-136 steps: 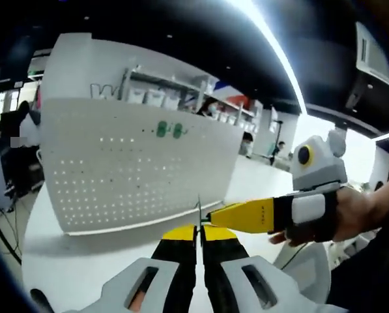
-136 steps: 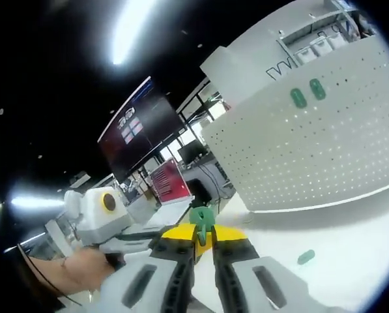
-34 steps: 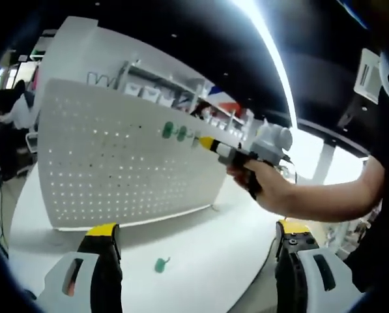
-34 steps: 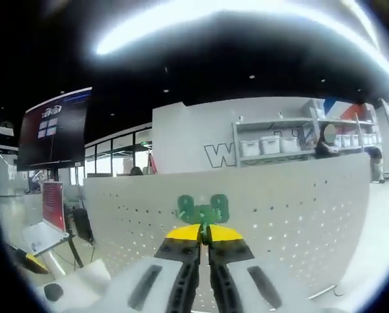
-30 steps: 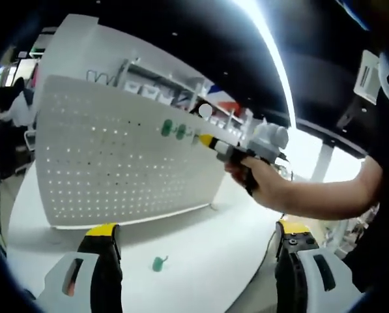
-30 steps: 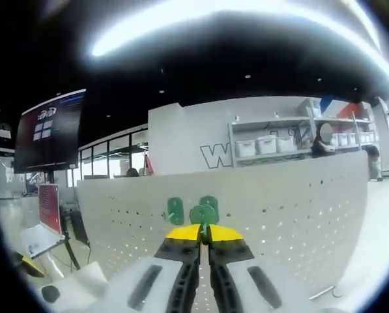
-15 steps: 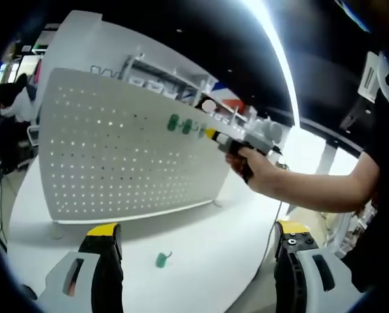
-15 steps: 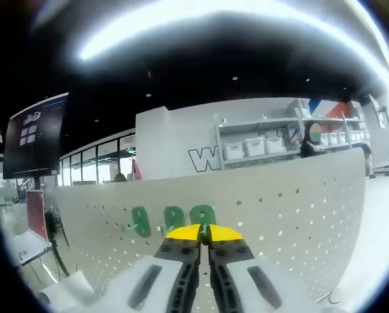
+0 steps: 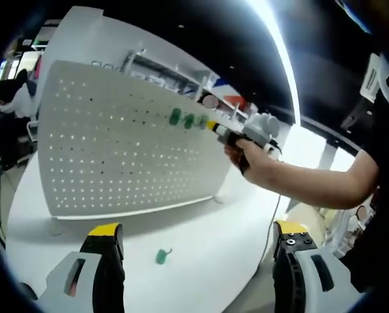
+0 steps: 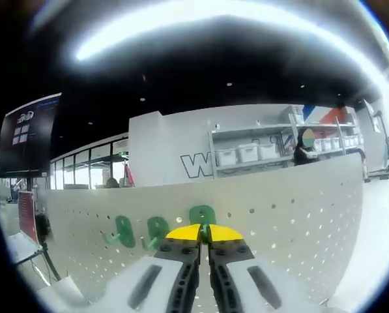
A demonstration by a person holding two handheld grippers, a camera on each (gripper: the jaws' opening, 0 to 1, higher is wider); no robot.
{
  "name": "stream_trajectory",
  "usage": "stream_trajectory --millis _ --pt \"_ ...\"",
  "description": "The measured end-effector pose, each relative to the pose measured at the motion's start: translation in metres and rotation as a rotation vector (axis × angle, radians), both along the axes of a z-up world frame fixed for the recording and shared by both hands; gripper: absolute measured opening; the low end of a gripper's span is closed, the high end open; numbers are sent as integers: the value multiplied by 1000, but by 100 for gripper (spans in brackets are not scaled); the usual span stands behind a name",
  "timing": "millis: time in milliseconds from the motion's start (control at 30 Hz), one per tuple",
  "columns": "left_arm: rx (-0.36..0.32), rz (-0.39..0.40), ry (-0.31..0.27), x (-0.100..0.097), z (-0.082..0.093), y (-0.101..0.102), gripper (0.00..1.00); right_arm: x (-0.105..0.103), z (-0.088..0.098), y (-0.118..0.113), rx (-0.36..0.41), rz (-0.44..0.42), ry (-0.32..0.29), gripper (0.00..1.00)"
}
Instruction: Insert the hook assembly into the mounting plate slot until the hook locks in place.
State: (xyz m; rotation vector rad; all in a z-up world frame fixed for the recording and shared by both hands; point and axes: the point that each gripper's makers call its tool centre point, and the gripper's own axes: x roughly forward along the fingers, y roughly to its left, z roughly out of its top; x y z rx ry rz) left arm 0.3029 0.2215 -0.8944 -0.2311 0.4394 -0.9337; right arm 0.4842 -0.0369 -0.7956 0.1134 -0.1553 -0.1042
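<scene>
Three green hooks show on the white pegboard (image 10: 292, 208) in the right gripper view: two hang free at lower left, one hook (image 10: 124, 231) and its neighbour (image 10: 156, 229), while the third hook (image 10: 202, 216) sits just above the yellow jaw tips at centre, against the board near its top edge. The right gripper (image 10: 204, 233) has its jaws pressed together with that hook at their tips (the pinch itself is hidden behind the tips). In the left gripper view the left gripper (image 9: 197, 238) stands released, jaws wide apart at the bottom corners. Between them a loose green hook (image 9: 161, 255) lies on the white table (image 9: 207, 261). A hand (image 9: 253, 160) at centre right holds the right gripper up to the pegboard's upper edge.
</scene>
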Motion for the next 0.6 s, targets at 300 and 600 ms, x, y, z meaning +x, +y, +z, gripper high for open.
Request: stream_trajectory --millis 300,600 --pt "2 10 13 3 -3 6 95 3 -8 -2 23 -2 -5 0" --pt "2 15 16 6 -5 8 95 8 -13 0 30 -2 -12 0"
